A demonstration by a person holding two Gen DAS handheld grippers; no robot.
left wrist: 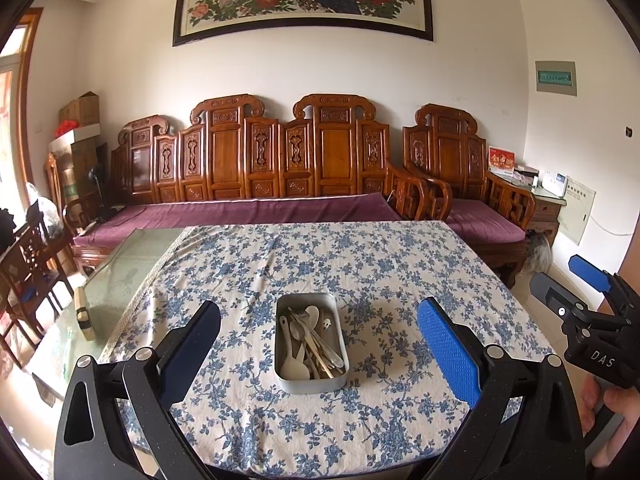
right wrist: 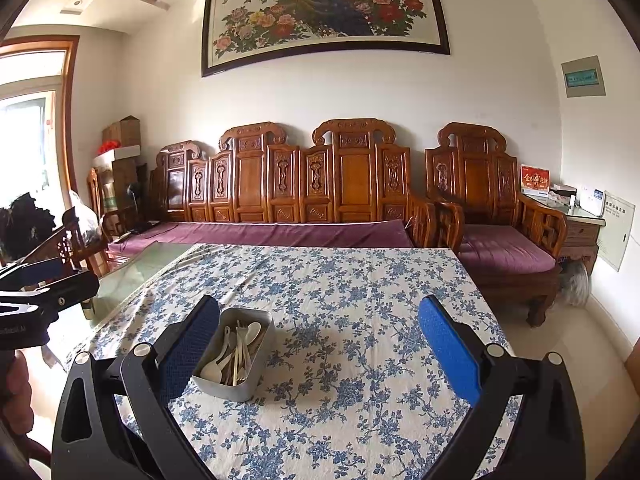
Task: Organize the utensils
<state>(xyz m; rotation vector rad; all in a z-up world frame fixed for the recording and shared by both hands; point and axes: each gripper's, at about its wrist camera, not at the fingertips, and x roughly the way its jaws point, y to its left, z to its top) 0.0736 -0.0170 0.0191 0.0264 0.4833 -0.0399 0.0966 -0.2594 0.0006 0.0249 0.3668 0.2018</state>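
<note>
A grey metal tin (left wrist: 282, 376) stands on the blue-flowered tablecloth (left wrist: 360, 264), holding several white spoons and pale utensils (left wrist: 306, 340) in a heap. My left gripper (left wrist: 318, 344) is open and empty, held above the table with the tin between its fingers' lines of sight. In the right wrist view the tin (right wrist: 224, 388) sits at the left, partly behind the left finger (right wrist: 188, 344). My right gripper (right wrist: 320, 348) is open and empty above the cloth, right of the tin. It also shows in the left wrist view (left wrist: 592, 312) at the right edge.
The cloth covers most of a glass-topped table (left wrist: 132, 264); bare glass lies at the left. A carved wooden sofa (left wrist: 256, 160) with purple cushions stands behind the table, an armchair (left wrist: 472, 184) at the right. Wooden chairs (left wrist: 28, 264) stand at the left.
</note>
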